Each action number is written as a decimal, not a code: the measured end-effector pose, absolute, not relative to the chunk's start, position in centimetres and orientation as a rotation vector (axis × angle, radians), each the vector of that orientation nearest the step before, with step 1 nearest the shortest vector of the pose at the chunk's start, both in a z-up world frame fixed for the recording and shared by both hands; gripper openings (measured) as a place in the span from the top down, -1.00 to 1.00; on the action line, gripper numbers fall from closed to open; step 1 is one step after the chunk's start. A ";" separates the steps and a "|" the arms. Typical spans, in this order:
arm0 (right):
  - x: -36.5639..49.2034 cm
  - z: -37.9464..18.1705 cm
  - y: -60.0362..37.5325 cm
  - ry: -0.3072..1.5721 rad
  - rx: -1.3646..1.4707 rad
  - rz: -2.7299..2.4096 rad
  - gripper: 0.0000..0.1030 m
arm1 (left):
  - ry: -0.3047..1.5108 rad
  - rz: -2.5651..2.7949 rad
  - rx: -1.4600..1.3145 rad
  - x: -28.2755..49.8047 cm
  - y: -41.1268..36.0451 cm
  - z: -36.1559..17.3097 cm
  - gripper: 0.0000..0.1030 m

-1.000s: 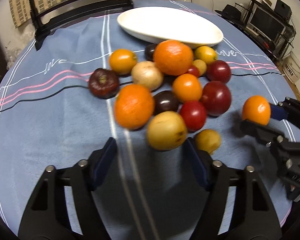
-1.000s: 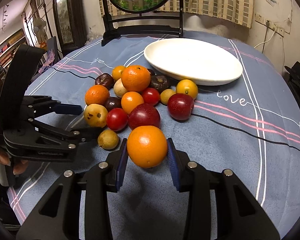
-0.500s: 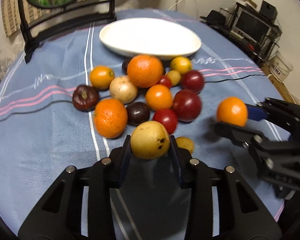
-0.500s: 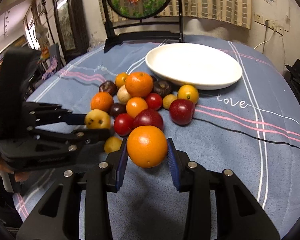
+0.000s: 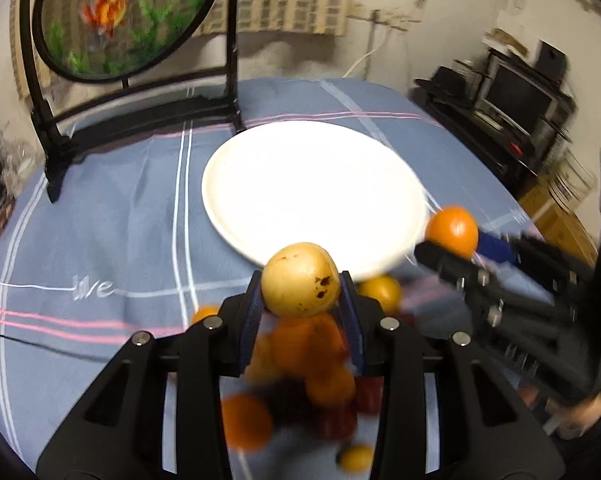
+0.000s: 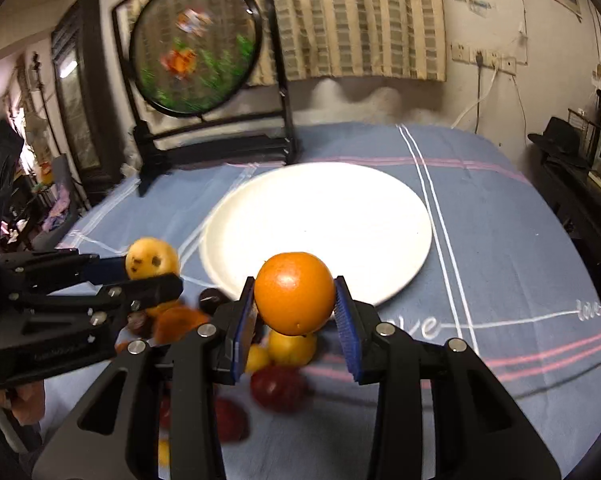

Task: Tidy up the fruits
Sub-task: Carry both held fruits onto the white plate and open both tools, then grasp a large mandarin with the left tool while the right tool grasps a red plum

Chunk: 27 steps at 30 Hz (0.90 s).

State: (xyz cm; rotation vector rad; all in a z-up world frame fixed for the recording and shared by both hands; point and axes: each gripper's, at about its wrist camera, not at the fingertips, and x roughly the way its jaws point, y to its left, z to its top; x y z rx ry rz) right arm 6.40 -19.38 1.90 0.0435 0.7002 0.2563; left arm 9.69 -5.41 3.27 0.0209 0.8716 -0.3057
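My left gripper (image 5: 300, 284) is shut on a yellow-brown spotted fruit (image 5: 299, 279) and holds it in the air at the near edge of the empty white plate (image 5: 312, 188). My right gripper (image 6: 295, 294) is shut on an orange (image 6: 294, 293), also lifted near the plate's (image 6: 320, 224) front rim. Each gripper shows in the other's view: the right with its orange (image 5: 452, 232), the left with its yellow fruit (image 6: 152, 259). The remaining pile of oranges, red and dark fruits (image 5: 312, 380) lies blurred on the cloth below both grippers.
The table wears a blue cloth (image 5: 112, 216) with white and pink stripes. A round painted screen on a black stand (image 5: 112, 16) is at the back behind the plate. A dark shelf with electronics (image 5: 512, 100) is off the table to the right.
Both grippers have lifted with their fruits and moved forward to the plate's near edge. One second ago the left gripper was open around the yellow fruit; it has since shut on it.
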 end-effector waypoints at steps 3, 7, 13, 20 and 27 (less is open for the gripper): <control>8.2 0.7 -19.3 0.733 0.062 0.252 0.26 | 0.904 -0.286 0.009 12.8 -6.2 1.8 0.27; 9.5 -0.5 -18.9 0.750 0.020 0.220 0.16 | 0.949 -0.270 0.010 15.3 -6.9 0.1 0.25; 9.1 0.2 -19.6 0.711 0.008 0.226 -0.34 | 0.925 -0.263 -0.029 15.1 -6.0 -0.2 -0.16; 6.4 1.8 -21.9 0.714 0.089 0.262 -0.34 | 0.811 -0.261 -0.062 9.5 -2.5 2.6 -0.48; 2.7 1.2 -22.4 0.751 0.124 0.288 -0.34 | 0.799 -0.257 -0.034 3.6 -0.1 2.2 -0.50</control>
